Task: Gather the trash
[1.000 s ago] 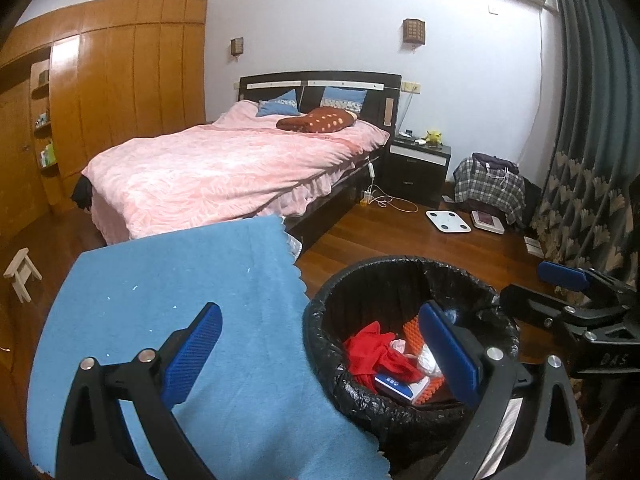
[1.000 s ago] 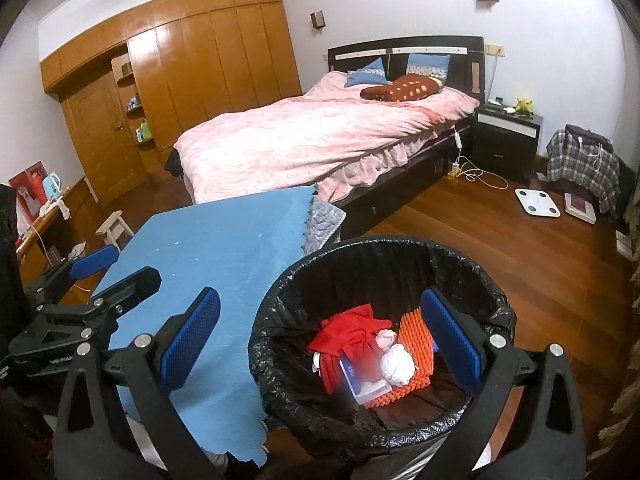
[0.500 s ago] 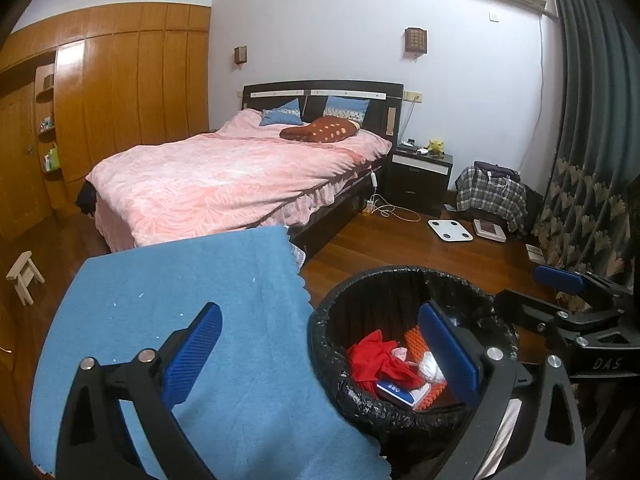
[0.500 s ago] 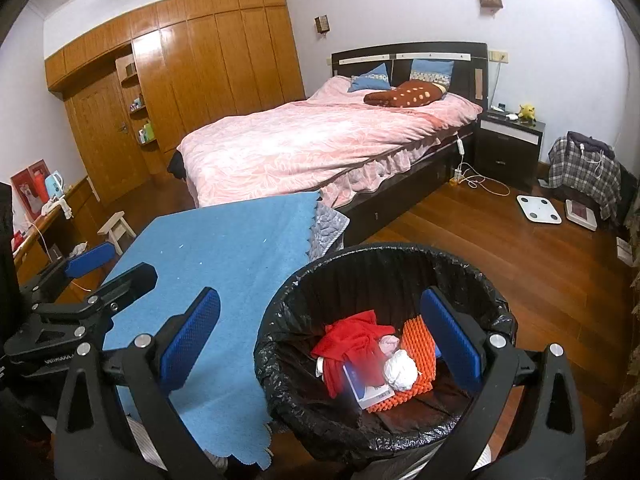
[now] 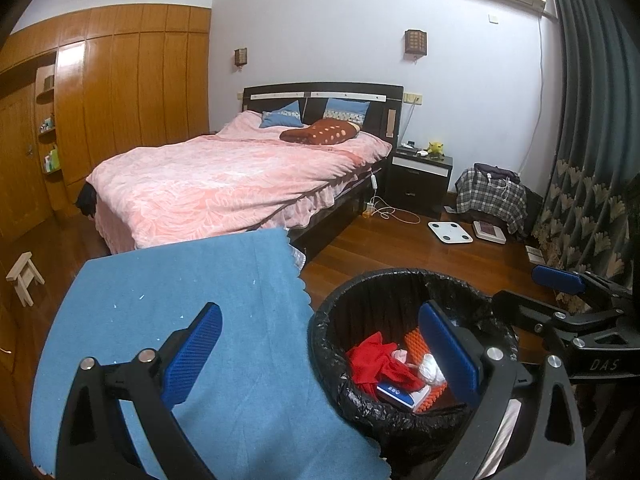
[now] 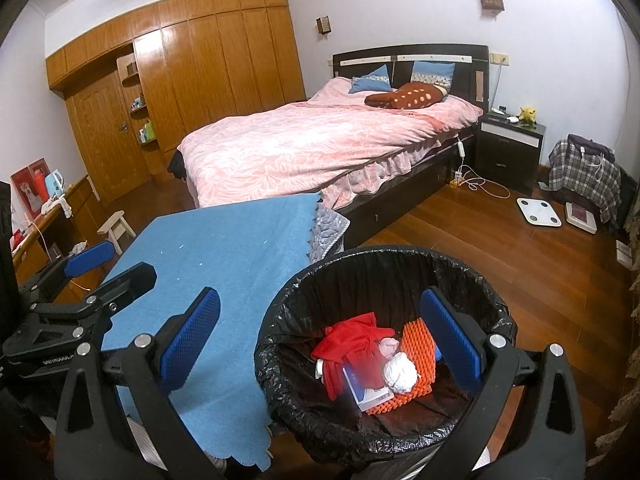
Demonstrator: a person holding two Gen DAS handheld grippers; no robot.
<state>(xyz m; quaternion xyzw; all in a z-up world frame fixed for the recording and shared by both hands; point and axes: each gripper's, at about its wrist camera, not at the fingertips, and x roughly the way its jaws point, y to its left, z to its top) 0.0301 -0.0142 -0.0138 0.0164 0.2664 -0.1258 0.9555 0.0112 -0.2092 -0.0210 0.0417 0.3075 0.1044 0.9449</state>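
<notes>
Both the left gripper (image 5: 316, 358) and the right gripper (image 6: 320, 344) hang with fingers wide and empty above the bin (image 6: 280, 320) at five o'clock, where the trash (image 6: 372, 364) lies. The blue-covered counter (image 6: 224, 256) looks bare, probably finished.

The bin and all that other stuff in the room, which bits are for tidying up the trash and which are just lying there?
For the job:
- black-lined bin
- red wrapper
- white paper ball
- orange foam
- small blue box
- left gripper and right gripper, both open and empty

Just lying about:
- blue cloth
- bed
- white scale
- small stool
</notes>
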